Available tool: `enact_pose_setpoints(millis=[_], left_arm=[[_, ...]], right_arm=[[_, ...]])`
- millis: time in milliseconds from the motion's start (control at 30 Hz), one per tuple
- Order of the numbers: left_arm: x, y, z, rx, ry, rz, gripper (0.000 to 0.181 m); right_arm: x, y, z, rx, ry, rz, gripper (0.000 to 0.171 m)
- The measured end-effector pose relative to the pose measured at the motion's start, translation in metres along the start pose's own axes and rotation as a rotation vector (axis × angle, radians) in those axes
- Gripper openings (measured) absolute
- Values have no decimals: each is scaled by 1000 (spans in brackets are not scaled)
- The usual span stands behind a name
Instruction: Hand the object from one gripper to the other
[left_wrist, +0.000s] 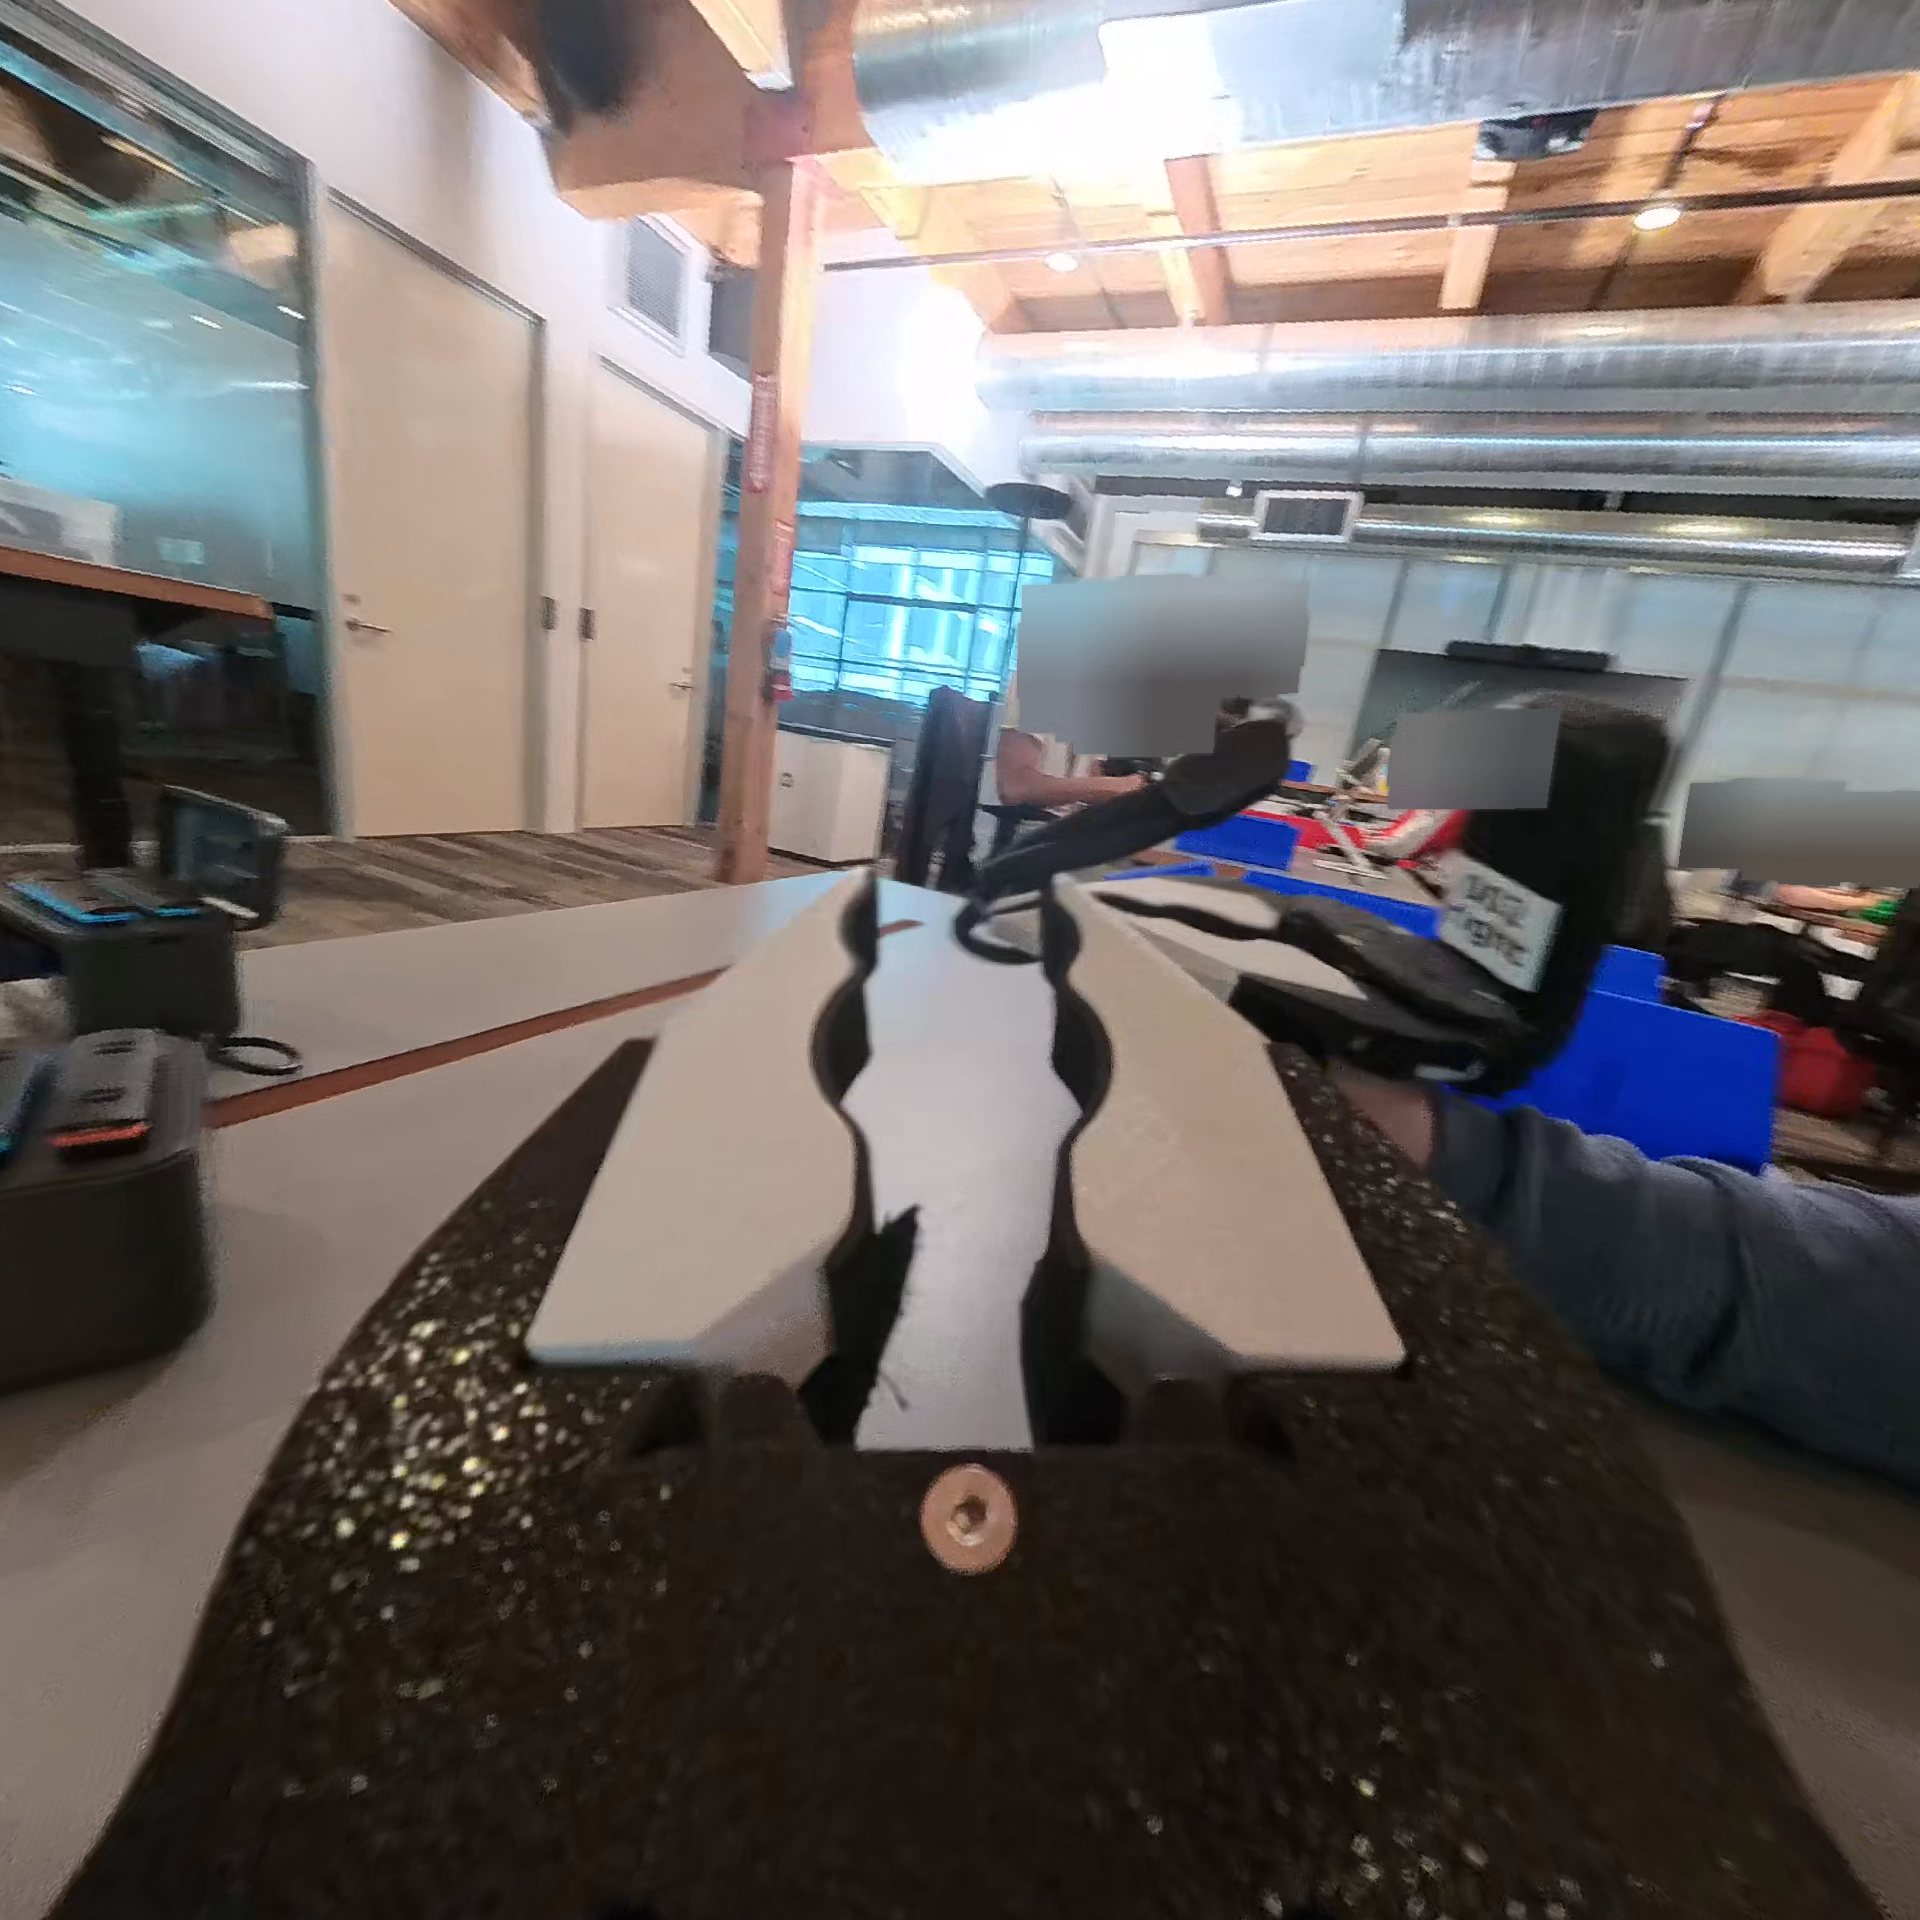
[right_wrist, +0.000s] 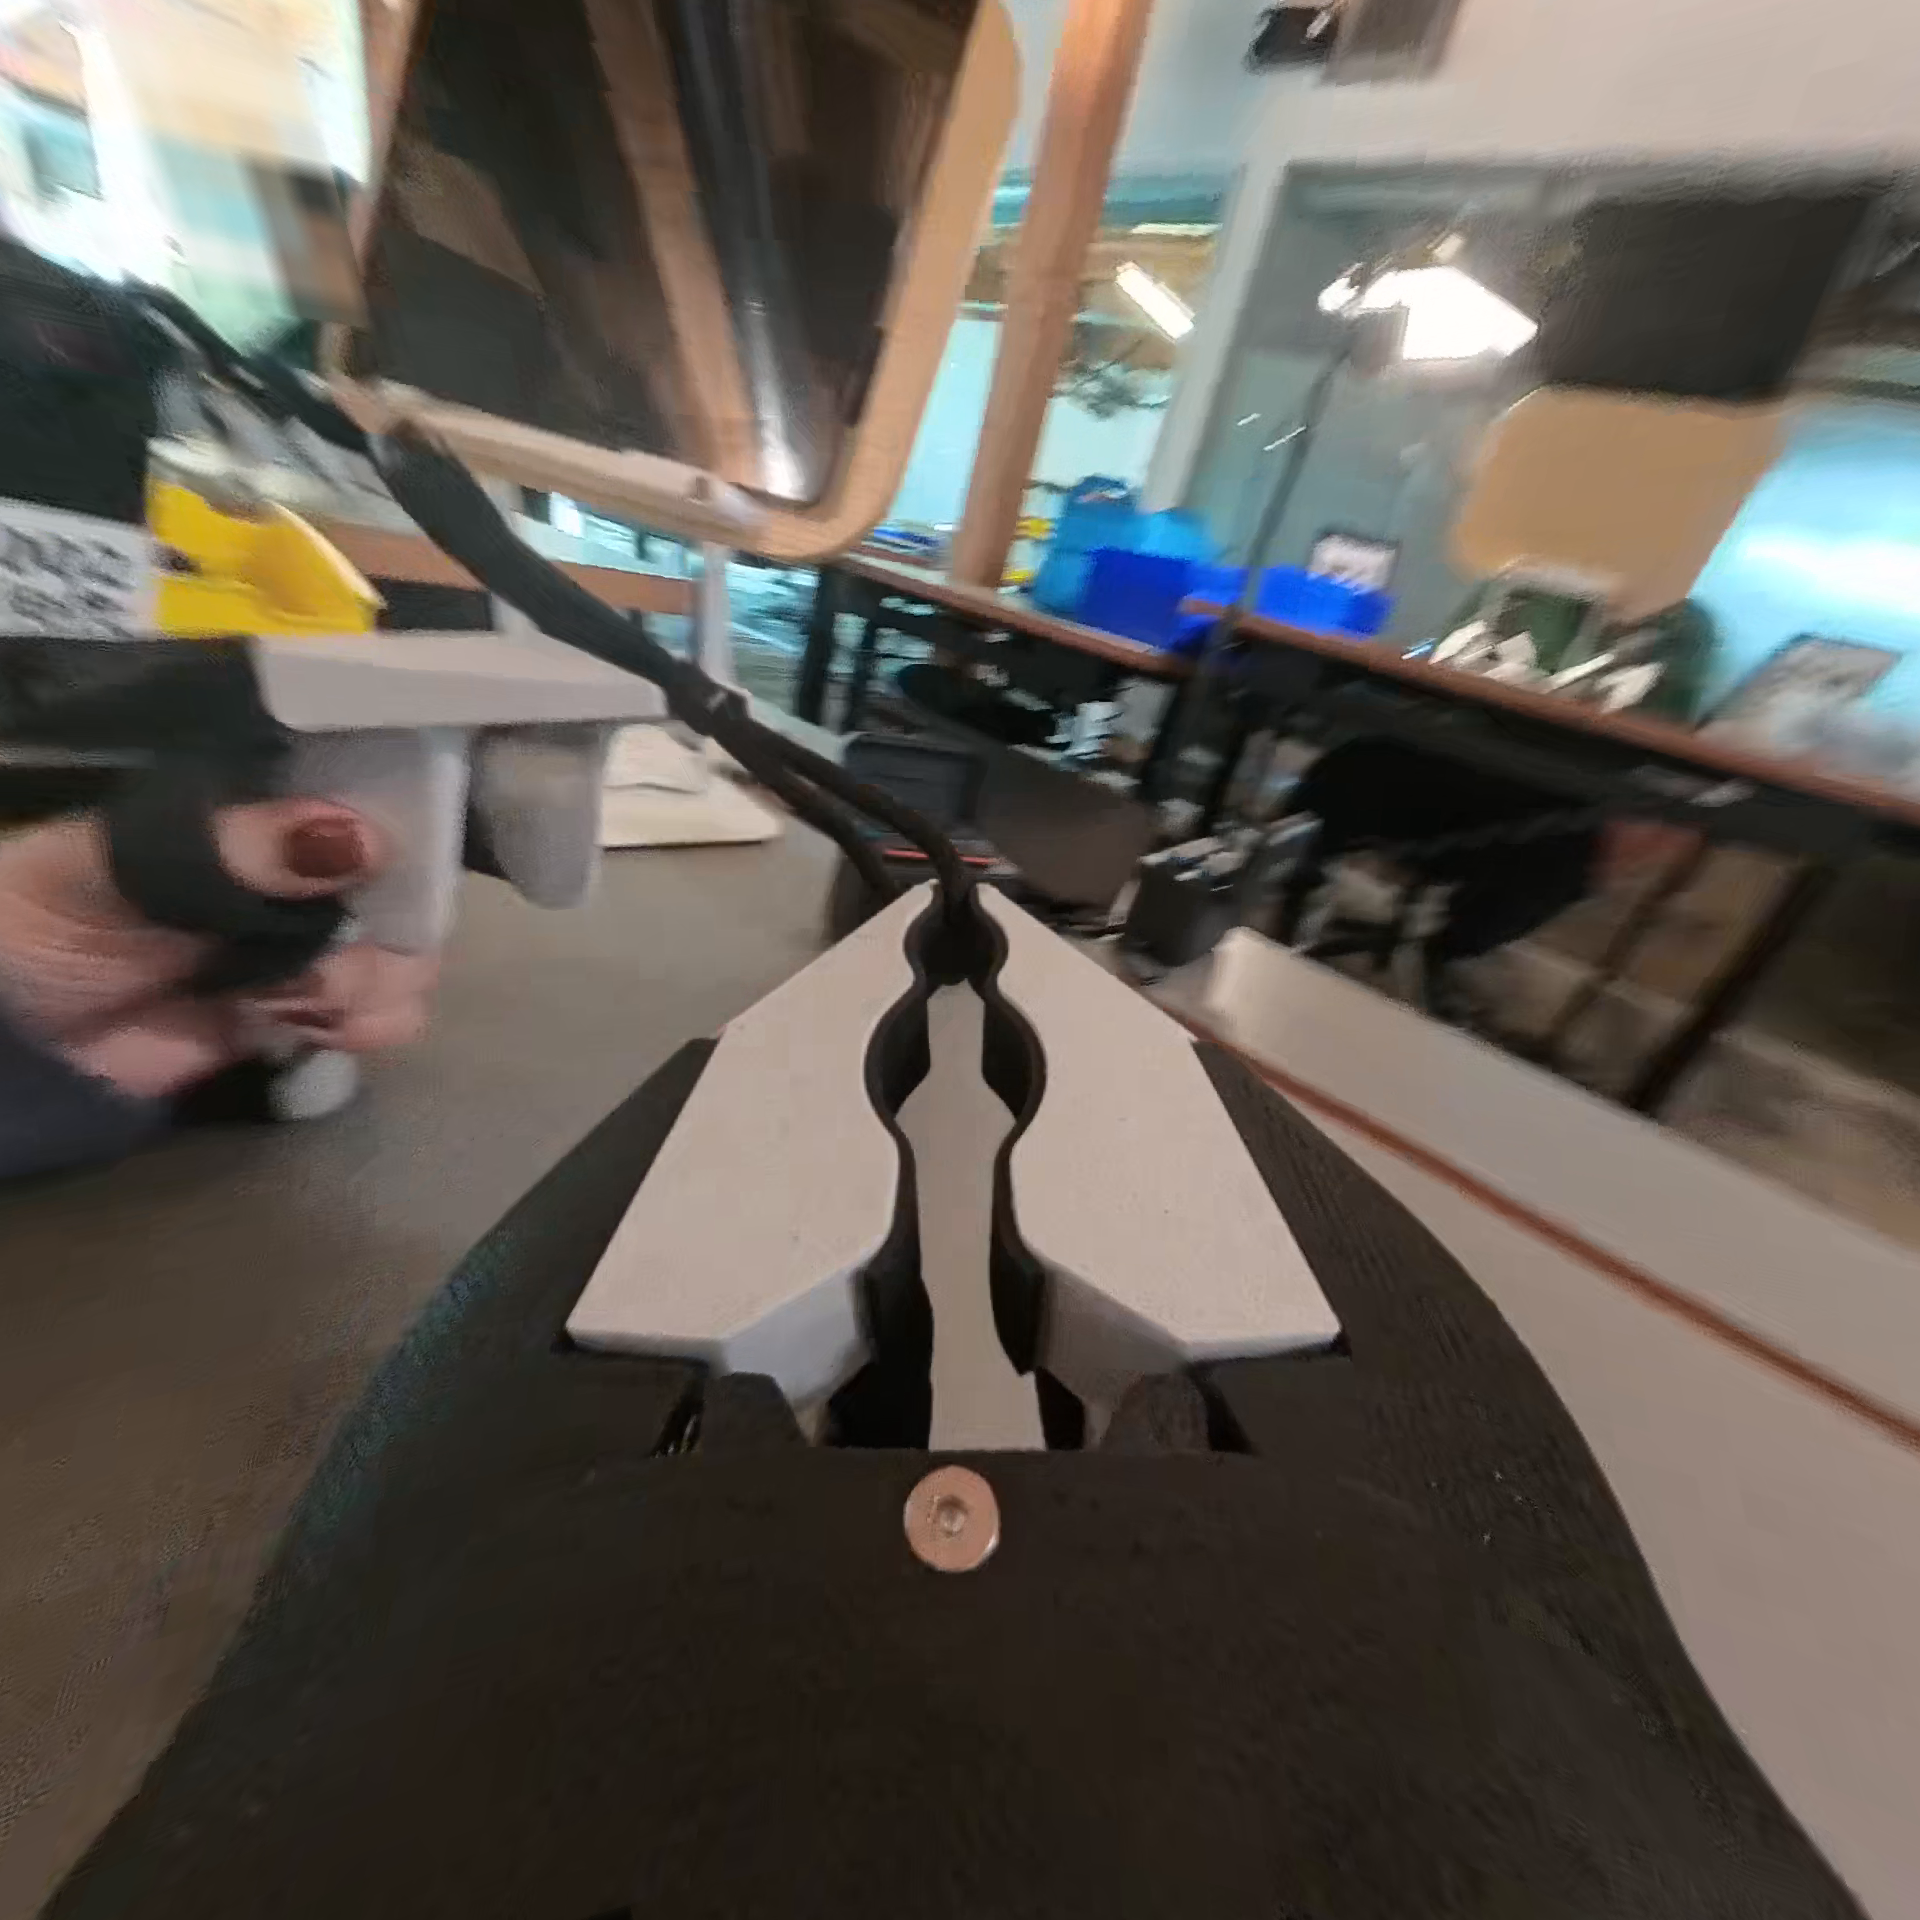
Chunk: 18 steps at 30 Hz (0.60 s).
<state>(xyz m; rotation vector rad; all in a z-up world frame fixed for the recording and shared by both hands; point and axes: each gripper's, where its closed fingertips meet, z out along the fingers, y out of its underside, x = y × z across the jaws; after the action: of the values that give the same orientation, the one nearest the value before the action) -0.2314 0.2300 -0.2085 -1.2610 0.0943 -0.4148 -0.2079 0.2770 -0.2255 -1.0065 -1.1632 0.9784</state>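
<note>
Black strap, left wrist view: clear of the left gripper, whose jaws stand apart with nothing between; right gripper just right of strap. Right wrist view: right gripper pinches strap at fingertips; left gripper left of strap.

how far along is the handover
Done: the right gripper is shut on the thin loop of the black strap. In hand: the left gripper is open, with the loop at its tips but not pinched. Left: the direction of the pass is unclear, so the left gripper must either close or pull clear.
</note>
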Motion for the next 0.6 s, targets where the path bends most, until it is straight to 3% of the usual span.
enact_pose_setpoints(millis=[33,100,200,367,467,533,600], left_arm=[[-5,-2,-1,10,-36,21,39],[-13,-6,-4,18,-106,76,56],[-23,-9,-7,22,-201,180,65],[-63,-11,-27,-50,-527,349,49],[-74,-24,-43,-1,-651,367,45],[-65,-29,-40,37,-583,349,41],[-34,-30,-24,85,-362,307,45]], right_arm=[[5,-2,-2,1,52,-79,0],[13,-7,-5,5,148,-214,0],[20,-11,-8,-7,265,-410,0],[29,-14,-12,-57,414,-614,0],[34,-15,-14,-68,449,-642,0],[30,-18,-14,-49,439,-656,0],[23,-21,-12,-30,418,-698,0]])
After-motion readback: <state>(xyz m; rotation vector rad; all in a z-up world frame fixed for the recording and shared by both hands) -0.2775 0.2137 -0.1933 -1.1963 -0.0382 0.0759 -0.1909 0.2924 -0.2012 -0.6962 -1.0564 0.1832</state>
